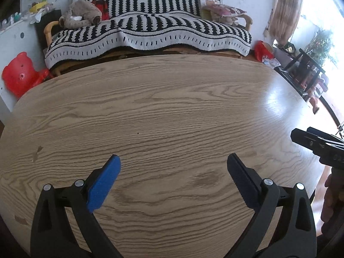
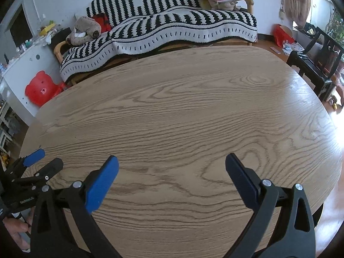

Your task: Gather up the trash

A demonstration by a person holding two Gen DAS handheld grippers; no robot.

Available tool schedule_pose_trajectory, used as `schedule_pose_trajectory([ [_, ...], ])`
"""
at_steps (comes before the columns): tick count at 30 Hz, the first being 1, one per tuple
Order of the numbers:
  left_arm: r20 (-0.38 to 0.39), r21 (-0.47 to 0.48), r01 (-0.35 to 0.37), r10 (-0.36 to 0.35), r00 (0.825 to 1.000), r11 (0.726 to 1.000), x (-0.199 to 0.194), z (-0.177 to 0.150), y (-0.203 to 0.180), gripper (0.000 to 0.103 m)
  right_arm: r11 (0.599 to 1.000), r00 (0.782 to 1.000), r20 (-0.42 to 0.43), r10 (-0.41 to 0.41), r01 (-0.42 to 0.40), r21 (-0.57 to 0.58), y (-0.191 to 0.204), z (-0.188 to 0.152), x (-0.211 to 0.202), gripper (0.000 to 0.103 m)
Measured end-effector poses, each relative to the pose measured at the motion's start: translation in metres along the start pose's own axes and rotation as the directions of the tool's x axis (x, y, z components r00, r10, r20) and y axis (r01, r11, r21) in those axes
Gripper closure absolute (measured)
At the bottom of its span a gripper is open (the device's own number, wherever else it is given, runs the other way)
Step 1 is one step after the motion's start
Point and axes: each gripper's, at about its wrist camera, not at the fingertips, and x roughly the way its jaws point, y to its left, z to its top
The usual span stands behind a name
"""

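Note:
No trash shows on the wooden table in either view. My left gripper is open and empty, its blue-padded fingers spread wide just above the near part of the table. My right gripper is also open and empty above the table. The left gripper shows at the left edge of the right wrist view. The black body of the right gripper shows at the right edge of the left wrist view.
Beyond the table stands a sofa with a black-and-white striped cover, a plush toy and cushions. A red bear-shaped stool stands at the left. A red bag and a dark chair are at the right.

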Motion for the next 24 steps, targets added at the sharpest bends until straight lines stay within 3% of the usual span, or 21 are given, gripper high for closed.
schedule_pose_trajectory([
  [24, -0.007, -0.011, -0.004, 0.004, 1.0, 1.0, 0.0047, -0.0005, -0.0009, 0.007, 1.0, 1.0, -0.001, 0.009, -0.009, -0.011, -0.0045, -0.0011, -0.0001, 0.007],
])
